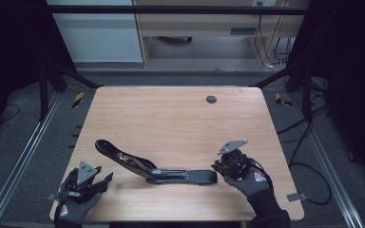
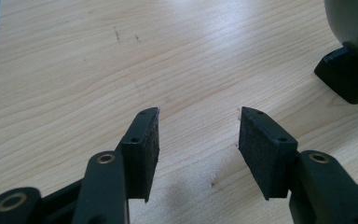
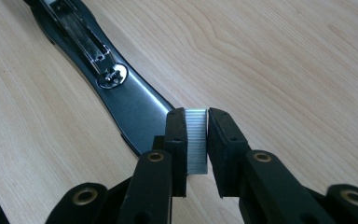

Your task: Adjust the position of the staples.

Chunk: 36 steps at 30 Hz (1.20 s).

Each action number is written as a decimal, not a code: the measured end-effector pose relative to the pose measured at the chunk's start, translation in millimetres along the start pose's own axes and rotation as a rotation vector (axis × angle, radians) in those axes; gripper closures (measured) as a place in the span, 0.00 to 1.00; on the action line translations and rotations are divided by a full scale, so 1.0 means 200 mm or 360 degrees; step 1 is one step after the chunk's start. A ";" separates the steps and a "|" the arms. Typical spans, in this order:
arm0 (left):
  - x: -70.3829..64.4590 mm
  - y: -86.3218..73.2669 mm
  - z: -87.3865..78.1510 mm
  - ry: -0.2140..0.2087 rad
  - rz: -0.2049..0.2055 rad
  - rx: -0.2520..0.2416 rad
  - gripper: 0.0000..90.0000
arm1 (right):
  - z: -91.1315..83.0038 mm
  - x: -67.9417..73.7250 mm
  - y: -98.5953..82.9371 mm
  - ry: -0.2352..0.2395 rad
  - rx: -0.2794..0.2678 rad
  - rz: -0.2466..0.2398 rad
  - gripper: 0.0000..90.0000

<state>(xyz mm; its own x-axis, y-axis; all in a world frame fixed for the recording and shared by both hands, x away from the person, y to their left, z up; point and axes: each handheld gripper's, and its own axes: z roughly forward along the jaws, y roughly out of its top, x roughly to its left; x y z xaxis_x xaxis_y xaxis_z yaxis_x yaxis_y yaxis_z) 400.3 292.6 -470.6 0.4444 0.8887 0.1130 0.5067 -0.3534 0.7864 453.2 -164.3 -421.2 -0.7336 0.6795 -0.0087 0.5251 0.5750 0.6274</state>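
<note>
A black stapler (image 1: 157, 171) lies swung open and flat near the table's front, its upper arm reaching left and its base pointing right. My right gripper (image 1: 225, 165) sits at the right end of the base. In the right gripper view this gripper (image 3: 196, 114) is shut on a silver strip of staples (image 3: 196, 140), just over the end of the stapler's base (image 3: 126, 100). My left gripper (image 1: 97, 178) rests at the front left, its jaws open with nothing between them (image 2: 198, 112). A black end of the stapler (image 2: 349, 79) shows at the upper right of the left gripper view.
The wooden table (image 1: 171, 118) has a dark round grommet (image 1: 211, 99) near its far edge. Metal rails run along the floor on both sides, and cables (image 1: 304, 142) lie on the floor to the right.
</note>
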 end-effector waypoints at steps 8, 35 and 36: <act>0.00 0.00 0.00 -0.0002 0.0002 0.0001 0.53 | 0.02 0.02 0.06 0.0038 -0.0014 -0.0043 0.87; 0.00 0.00 0.00 -0.0009 0.0000 0.0003 0.53 | 0.08 0.07 0.24 0.0188 -0.0030 -0.0189 0.87; 0.00 0.00 0.00 -0.0009 0.0000 0.0003 0.53 | 0.09 0.07 0.25 0.0189 -0.0030 -0.0202 0.87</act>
<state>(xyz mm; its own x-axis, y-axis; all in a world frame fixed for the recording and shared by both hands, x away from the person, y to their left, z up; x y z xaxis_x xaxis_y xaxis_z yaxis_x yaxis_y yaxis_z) 400.5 292.2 -471.1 0.4487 0.8869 0.1096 0.5082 -0.3542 0.7850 476.4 -117.5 -403.5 -0.8398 0.5428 0.0027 0.4179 0.6433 0.6415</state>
